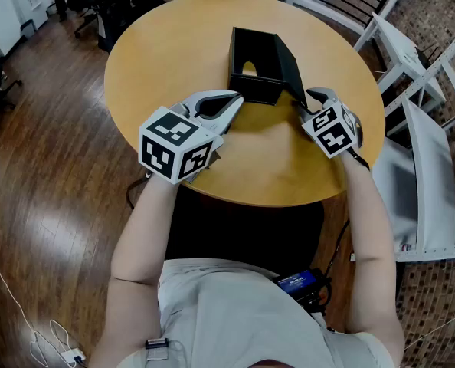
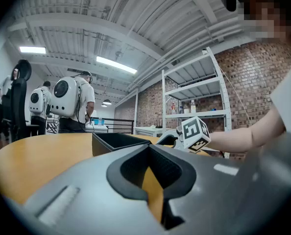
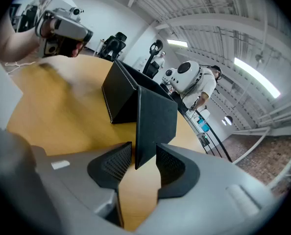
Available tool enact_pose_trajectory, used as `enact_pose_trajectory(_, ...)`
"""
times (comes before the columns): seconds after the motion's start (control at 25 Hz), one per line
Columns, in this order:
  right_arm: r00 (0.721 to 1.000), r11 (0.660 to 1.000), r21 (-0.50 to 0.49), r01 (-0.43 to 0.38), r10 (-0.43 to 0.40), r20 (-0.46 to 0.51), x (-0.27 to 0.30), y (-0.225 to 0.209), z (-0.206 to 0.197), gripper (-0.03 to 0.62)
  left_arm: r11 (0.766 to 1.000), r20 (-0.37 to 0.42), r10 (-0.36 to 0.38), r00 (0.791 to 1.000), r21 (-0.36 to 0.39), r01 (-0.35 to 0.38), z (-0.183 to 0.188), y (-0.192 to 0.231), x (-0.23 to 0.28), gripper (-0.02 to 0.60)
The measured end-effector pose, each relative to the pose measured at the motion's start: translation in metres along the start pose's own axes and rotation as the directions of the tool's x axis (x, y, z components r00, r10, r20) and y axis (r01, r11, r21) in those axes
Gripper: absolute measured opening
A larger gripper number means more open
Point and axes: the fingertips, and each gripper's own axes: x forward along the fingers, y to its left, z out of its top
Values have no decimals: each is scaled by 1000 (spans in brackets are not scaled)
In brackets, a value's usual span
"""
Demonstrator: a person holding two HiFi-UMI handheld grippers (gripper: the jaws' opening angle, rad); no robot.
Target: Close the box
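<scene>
The black open-topped cardboard box (image 1: 256, 87) sits on the round wooden tabletop (image 1: 166, 44). Its upright lid flap (image 3: 155, 116) stands between the right gripper's (image 3: 141, 156) parted fingers, unclamped. The left gripper's (image 1: 235, 96) fingers are together, empty. Closing remains undone.

Bright strip lights (image 2: 115, 64) glare at 10 o'clock; soft worktop (image 1: 289, 167) shadows; gripper views fisheye-warped, corners black

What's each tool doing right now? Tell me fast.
Left tool: closed, holding nothing.
Right tool: open, with the edge of the box lid between its jaws but not clamped.
</scene>
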Motion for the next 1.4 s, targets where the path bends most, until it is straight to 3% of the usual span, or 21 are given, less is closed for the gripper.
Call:
enact_pose_trajectory(0.16, 996, 993, -93, 71, -76, -43, 12, 2, 0, 112, 1000, 15, 2, 1000, 5, -2, 3, 2, -3, 0)
enact_pose_trajectory(0.36, 980, 972, -142, 185, -193, -46, 8, -6, -2, 61, 999, 27, -29, 999, 31, 28, 6, -7, -4, 0)
enact_pose_trajectory(0.44, 960, 943, -205, 264, -277, -38, -2, -20, -1, 46, 999, 28, -31, 999, 20, 30, 4, -7, -4, 0)
enact_pose_trajectory(0.52, 930, 883, -325, 340, -367, -23, -16, -34, 2, 40, 999, 29, -34, 999, 12, 33, 2, -9, -3, 0)
enact_pose_trajectory(0.64, 885, 737, -551, 392, -465, 9, -34, -52, 17, 37, 999, 37, -45, 998, 3, 45, 3, -11, -3, 0)
enact_pose_trajectory(0.72, 867, 600, -707, 373, -497, 35, -44, -58, 32, 34, 999, 44, -52, 998, -4, 52, 3, -12, -5, 0)
enact_pose_trajectory(0.8, 858, 438, -838, 326, -509, 68, -54, -61, 49, 31, 998, 54, -54, 997, -12, 55, 2, -12, -7, 1)
enact_pose_trajectory(1.0, 875, 72, -972, 226, -453, 170, -76, -45, 114, 37, 998, 86, -57, 995, -36, 61, 1, -9, -18, 0)
enact_pose_trajectory(1.16, 916, -185, -982, 20, -391, 93, -71, -32, 129, 35, 996, 110, -71, 991, -45, 76, 4, -9, -27, 0)
enact_pose_trajectory(1.28, 933, -328, -939, -100, -359, 26, -62, -20, 145, 46, 995, 131, -79, 988, -54, 87, 4, -6, -36, 0)
enact_pose_trajectory(1.4, 945, -412, -901, -136, -328, 7, -49, -1, 171, 96, 994, 146, -73, 987, -65, 83, 6, 0, -42, 1)
